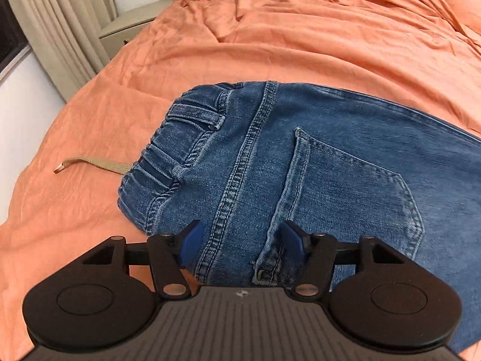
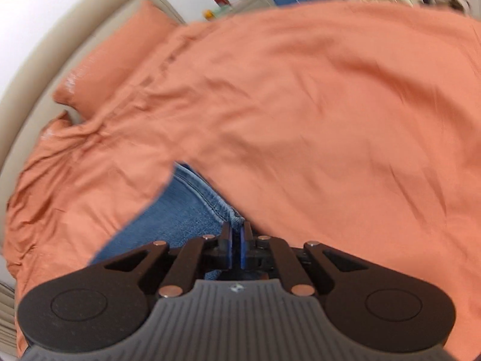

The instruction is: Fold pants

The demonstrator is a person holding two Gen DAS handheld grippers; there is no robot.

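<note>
Blue denim pants lie on an orange bed cover, back side up, elastic waistband to the left and a back pocket showing. A beige drawstring trails left from the waistband. My left gripper is open, its blue pads over the seat seam near the pants' near edge. In the right wrist view, my right gripper is shut on the hemmed edge of the pants and holds the denim lifted above the bed cover. The view is motion-blurred.
Beige curtains and a bedside cabinet stand beyond the bed's left edge. An orange pillow lies against a beige headboard. Clutter sits on a shelf past the bed.
</note>
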